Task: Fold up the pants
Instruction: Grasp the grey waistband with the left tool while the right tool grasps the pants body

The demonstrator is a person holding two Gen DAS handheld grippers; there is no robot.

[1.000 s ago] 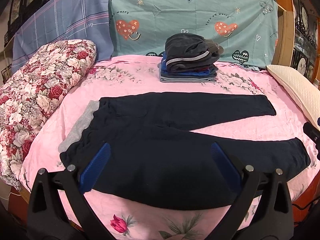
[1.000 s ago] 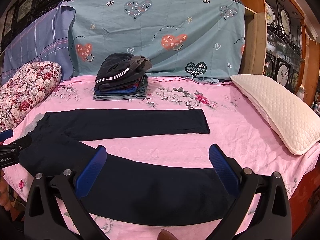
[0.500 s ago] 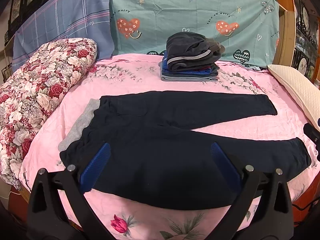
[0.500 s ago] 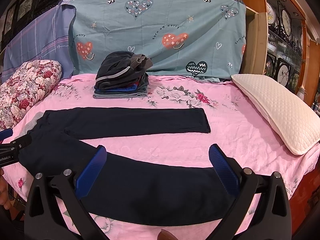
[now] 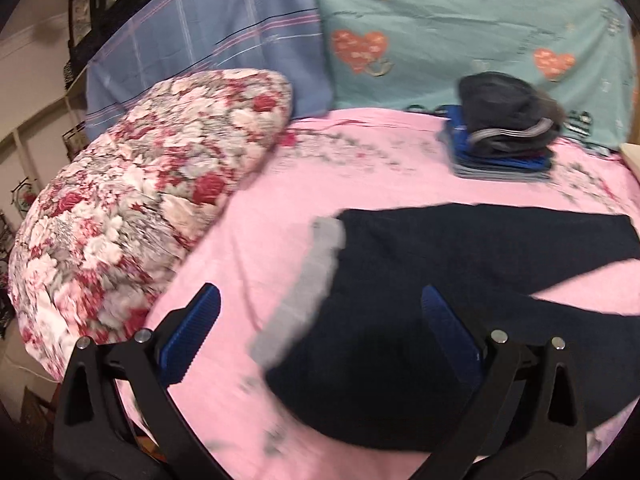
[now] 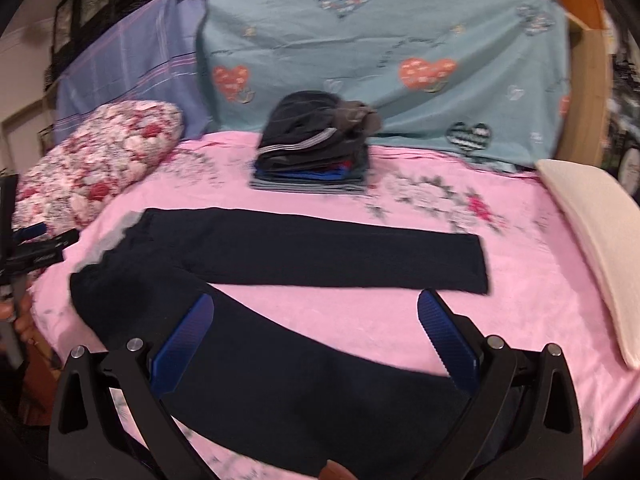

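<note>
Dark navy pants (image 6: 320, 248) lie spread flat on the pink bedsheet (image 6: 360, 320), legs fanned apart in a V. The left gripper (image 5: 320, 320) hangs above the waist end with its blue-padded fingers (image 5: 192, 336) wide apart and holding nothing; the grey waistband (image 5: 308, 280) sits between them, nearer the left finger, while the right finger overlaps the dark seat of the pants. Ahead and to the left of it rests a red-and-white floral pillow (image 5: 152, 192); ahead and to the right stands a stack of folded clothes (image 5: 504, 140) against the teal heart-print cloth (image 5: 460, 40). The right gripper (image 6: 312, 336) is also spread open and empty, poised over the nearer leg, which runs beneath and between its fingers (image 6: 448, 344); the far leg stretches straight across just beyond the fingertips. The same clothes stack (image 6: 316, 152) lies farther ahead, and a cream pillow (image 6: 600, 240) sits off to its right. Both views are motion-blurred.
</note>
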